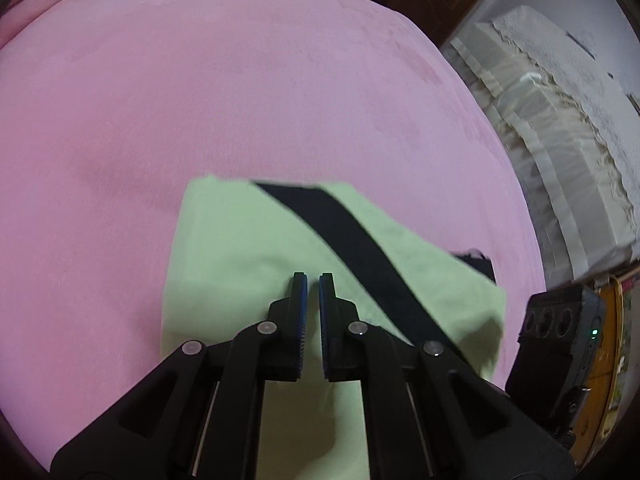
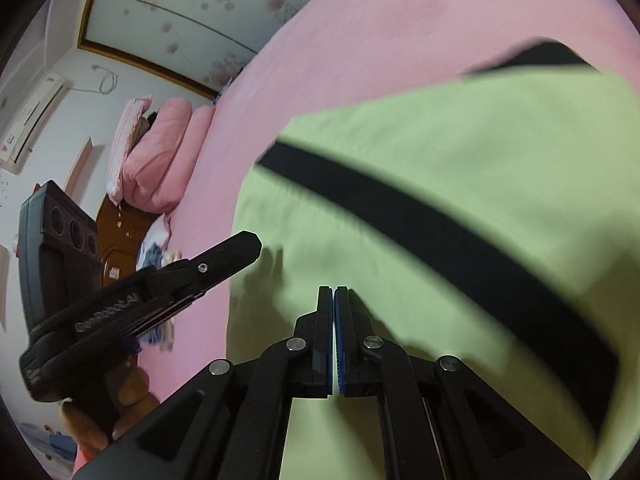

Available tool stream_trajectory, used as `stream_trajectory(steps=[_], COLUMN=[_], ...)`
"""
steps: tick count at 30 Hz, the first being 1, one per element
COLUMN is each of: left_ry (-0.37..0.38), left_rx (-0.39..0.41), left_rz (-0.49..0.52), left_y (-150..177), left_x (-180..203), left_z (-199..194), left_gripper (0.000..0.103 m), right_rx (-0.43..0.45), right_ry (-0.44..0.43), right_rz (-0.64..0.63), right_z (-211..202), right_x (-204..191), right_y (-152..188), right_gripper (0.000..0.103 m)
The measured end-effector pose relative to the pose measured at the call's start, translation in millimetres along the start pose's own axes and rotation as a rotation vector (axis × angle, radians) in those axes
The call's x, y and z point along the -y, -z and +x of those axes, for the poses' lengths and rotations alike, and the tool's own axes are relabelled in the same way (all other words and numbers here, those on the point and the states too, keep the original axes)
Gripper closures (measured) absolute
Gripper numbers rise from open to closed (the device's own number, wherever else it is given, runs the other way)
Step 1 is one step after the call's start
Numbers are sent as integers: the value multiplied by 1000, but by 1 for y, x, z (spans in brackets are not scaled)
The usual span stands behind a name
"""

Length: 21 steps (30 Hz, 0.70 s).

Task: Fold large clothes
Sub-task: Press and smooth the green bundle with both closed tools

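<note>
The green garment (image 1: 240, 248) with the black stripe (image 1: 352, 248) lies folded on the pink bed (image 1: 160, 80) just ahead of both claws; it looks soft, light and floppy, so pinch a doubled edge or corner. Your left claw (image 1: 313, 280) is open a crack and holds nothing, your right claw (image 2: 333, 292) is almost closed, and I can't tell if it pinches cloth.
</note>
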<state>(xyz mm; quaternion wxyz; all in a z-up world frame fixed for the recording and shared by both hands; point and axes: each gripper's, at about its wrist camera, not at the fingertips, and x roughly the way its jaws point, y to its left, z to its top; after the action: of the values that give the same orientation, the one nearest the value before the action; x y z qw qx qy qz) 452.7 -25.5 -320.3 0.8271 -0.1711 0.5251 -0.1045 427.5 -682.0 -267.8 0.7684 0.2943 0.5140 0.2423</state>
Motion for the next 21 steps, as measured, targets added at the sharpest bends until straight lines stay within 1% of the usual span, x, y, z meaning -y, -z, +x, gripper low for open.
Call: stream_trajectory(steps=[1, 2, 3, 4, 5, 6, 7, 8, 9, 10, 11, 12, 13, 14, 15, 16, 17, 18, 19, 20, 21], left_ry=[2, -9, -17, -19, -44, -76, -108, -136, -136, -147, -160, -170, -159, -133, -101, -68, -44, -43, -52, -76, -98], left_rx=[-5, -18, -20, -11, 10, 30, 47, 68, 75, 80, 83, 80, 70, 54, 36, 12, -20, -42, -57, -57, -51], left_rz=[-11, -23, -20, -11, 0, 9, 9, -4, -12, -10, -2, 12, 24, 36, 42, 41, 32, 22, 13, 13, 18], left_y=[-2, -4, -3, -2, -2, -1, 0, 1, 1, 3, 4, 6, 8, 12, 17, 21, 25, 29, 33, 38, 41], left_x=[-2, -5, -7, -8, -10, -13, -16, -21, -24, -24, -23, -19, -15, -9, -3, 3, 8, 12, 16, 20, 22], left_z=[5, 14, 19, 19, 18, 16, 14, 10, 8, 6, 4, 3, 2, 2, 1, 3, 8, 12, 17, 19, 20], left_gripper=[100, 100, 100, 100, 100, 100, 100, 100, 100, 100, 100, 100, 100, 100, 100, 100, 100, 100, 100, 100, 100], right_rx=[24, 55, 80, 106, 116, 156, 183, 210, 237, 264, 292, 329, 346, 357, 347, 299, 251, 185, 115, 59, 27], right_ry=[-5, 10, 50, 109, 128, 202, 246, 265, 259, 260, 274, 319, 341, 327, 286, 202, 147, 102, 77, 82, 110], right_rz=[-1, -6, -10, -15, -12, -6, -1, 19, 74, 98, 105, 96, 91, 79, 66, 42, 25, 7, -16, -43, -59], right_z=[-1, -4, -7, -13, -18, -28, -36, -49, -65, -76, -86, -99, -104, -110, -110, -107, -105, -94, -81, -69, -60], right_x=[2, 5, 9, 15, 21, 32, 39, 49, 62, 66, 66, 61, 55, 46, 40, 31, 27, 20, 14, 10, 9], right_y=[-9, -16, -21, -26, -29, -31, -32, -32, -31, -30, -28, -25, -24, -20, -17, -12, -9, -2, 5, 14, 22], right_gripper=[102, 102, 102, 102, 103, 103, 103, 103, 103, 103, 103, 103, 103, 103, 102, 102, 102, 102, 102, 102, 102])
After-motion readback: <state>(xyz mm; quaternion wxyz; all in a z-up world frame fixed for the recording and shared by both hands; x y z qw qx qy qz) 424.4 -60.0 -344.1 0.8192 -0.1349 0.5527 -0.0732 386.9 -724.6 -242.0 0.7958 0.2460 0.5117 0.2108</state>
